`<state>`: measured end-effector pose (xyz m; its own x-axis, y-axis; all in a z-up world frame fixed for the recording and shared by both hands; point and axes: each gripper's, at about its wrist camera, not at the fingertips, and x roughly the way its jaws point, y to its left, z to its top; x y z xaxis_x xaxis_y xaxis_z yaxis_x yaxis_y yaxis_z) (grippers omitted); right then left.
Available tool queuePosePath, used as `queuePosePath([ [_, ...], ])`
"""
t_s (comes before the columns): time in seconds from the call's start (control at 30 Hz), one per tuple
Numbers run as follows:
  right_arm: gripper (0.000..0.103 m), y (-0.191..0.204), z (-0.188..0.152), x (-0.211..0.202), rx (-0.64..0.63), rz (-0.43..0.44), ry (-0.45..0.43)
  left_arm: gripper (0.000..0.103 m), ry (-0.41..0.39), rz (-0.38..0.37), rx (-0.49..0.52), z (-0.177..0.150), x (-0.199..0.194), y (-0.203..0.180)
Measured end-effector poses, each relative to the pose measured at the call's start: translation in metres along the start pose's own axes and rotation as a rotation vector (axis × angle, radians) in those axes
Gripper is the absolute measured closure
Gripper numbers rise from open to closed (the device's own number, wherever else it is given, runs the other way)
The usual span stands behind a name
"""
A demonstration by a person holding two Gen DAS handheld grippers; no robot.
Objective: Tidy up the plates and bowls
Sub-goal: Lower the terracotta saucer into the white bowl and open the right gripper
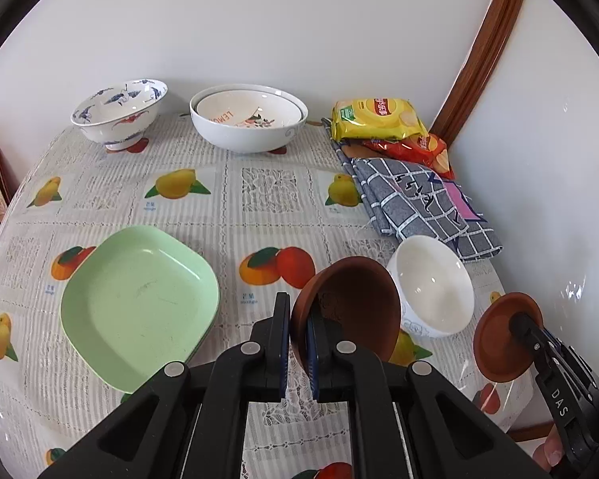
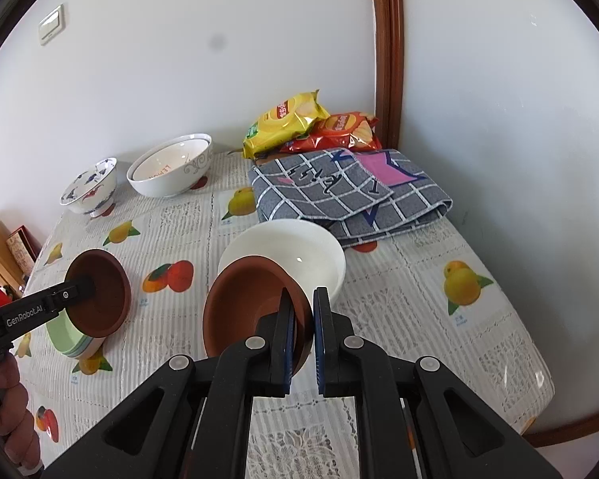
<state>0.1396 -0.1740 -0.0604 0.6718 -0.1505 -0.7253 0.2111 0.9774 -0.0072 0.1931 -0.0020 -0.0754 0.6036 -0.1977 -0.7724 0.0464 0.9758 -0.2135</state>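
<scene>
In the left wrist view my left gripper (image 1: 299, 308) is shut on the rim of a brown bowl (image 1: 355, 303), which hangs tilted above the table. Left of it sits a stack of green square plates (image 1: 139, 299). A small white bowl (image 1: 433, 285) stands just behind the brown bowl. At the right edge my right gripper (image 1: 517, 322) is shut on a second brown bowl (image 1: 499, 339). The right wrist view shows that gripper (image 2: 303, 296) pinching its brown bowl (image 2: 243, 303) in front of the white bowl (image 2: 295, 247). The left gripper (image 2: 87, 285) holds its bowl (image 2: 104, 299) over the green plates (image 2: 66, 339).
A blue-patterned footed bowl (image 1: 119, 111) and two nested large white bowls (image 1: 247, 119) stand at the back by the wall. A folded grey checked cloth (image 1: 423, 199) and yellow and red crisp bags (image 1: 379, 117) fill the back right corner. The fruit-print tablecloth (image 1: 267, 199) ends near the right wall.
</scene>
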Motion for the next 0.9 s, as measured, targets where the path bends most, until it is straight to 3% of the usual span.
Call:
queuePosePath([
  [0.4, 0.094, 0.004, 0.029, 0.031, -0.010, 0.004, 0.010, 0.095, -0.004, 0.008, -0.001, 0.023, 0.013, -0.001],
  [0.9, 0.094, 0.009, 0.026, 0.113, -0.026, -0.020, 0.134, 0.095, 0.058, 0.000, 0.022, 0.030, 0.058, 0.001],
])
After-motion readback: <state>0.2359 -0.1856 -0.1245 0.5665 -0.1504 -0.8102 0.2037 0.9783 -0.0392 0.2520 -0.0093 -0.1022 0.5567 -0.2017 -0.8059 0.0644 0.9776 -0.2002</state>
